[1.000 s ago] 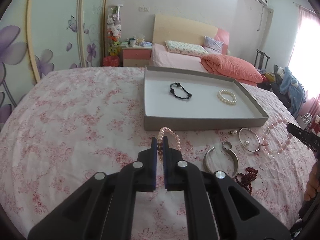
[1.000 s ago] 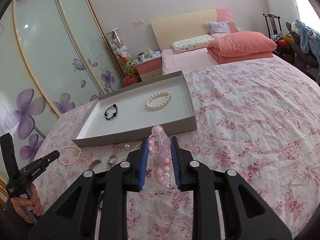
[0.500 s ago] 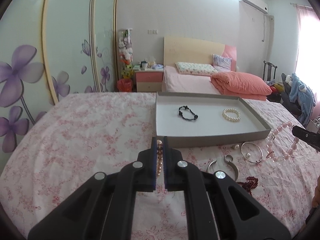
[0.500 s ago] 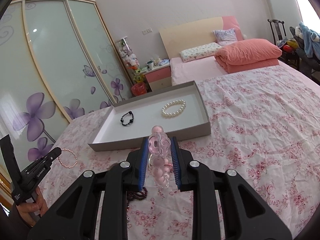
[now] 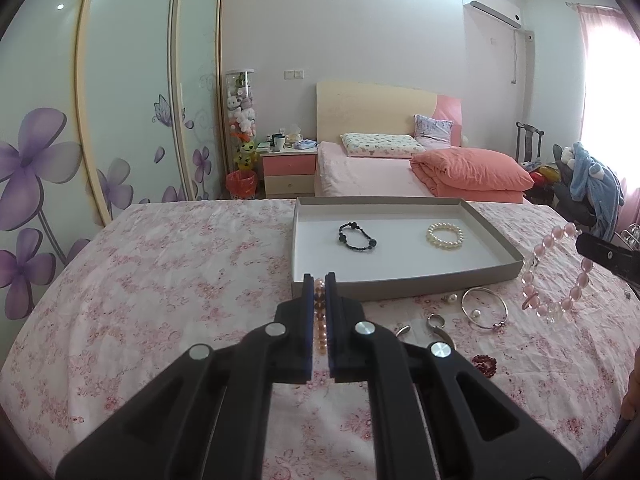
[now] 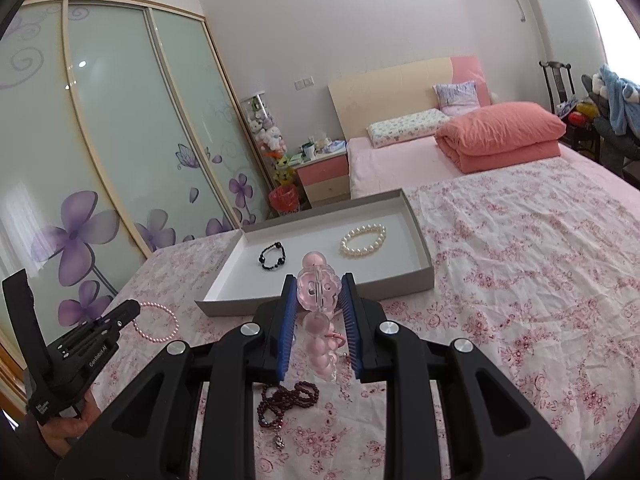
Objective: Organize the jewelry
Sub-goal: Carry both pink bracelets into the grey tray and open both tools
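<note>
Left gripper (image 5: 319, 280) pinches a small pink pearl bracelet (image 5: 320, 320); right gripper (image 6: 318, 284) clamps a chunky pink bead bracelet (image 6: 318, 294), both hanging just short of the tray's (image 5: 404, 282) near wall. Silver bangles (image 5: 484, 307) and dark red beads (image 6: 288, 400) lie loose on the floral bedspread (image 5: 160, 280) near them, while a black bracelet (image 5: 357, 237) and white pearls (image 5: 445, 236) sit inside the tray.

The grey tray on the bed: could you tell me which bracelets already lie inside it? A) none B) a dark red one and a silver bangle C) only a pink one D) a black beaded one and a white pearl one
D: in the tray lie the black beaded bracelet and the white pearl bracelet, apart from each other.
</note>
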The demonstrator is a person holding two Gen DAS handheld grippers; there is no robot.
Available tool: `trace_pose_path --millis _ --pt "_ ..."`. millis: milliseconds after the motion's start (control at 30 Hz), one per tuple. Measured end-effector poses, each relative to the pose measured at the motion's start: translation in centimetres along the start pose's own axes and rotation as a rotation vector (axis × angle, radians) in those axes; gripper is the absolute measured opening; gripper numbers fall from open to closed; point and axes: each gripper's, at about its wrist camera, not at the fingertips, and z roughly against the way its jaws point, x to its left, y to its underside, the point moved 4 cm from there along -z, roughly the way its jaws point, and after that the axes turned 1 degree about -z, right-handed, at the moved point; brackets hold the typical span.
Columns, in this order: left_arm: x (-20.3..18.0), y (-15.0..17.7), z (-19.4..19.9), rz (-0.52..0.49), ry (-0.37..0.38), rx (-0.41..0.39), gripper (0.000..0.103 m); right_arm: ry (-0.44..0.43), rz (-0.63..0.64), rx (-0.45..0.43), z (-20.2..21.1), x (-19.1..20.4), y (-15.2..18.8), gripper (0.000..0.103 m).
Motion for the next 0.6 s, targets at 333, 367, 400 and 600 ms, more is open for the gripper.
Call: trace_pose_path --millis 333,367,400,600 --pt "-0.6 -0.9 0.6 -0.02 -0.003 -0.035 0.006 0.016 0.064 -0.069 0.9 1.6 -0.7 0.024" --pt "-0.7 -1.0 0.7 -0.019 0.0 -0.039 0.006 0.018 0.07 -0.076 1.1 1.7 -0.8 0.024" --pt "-0.7 -1.1 0.8 -0.018 0.004 -0.044 0.006 0.018 0.075 -0.083 1.2 1.8 -0.9 0.024" --pt "-1.0 -1.6 1.4 -0.02 0.008 -0.069 0.006 0.023 0.093 -0.116 1.8 2.0 -1.1 0.024"
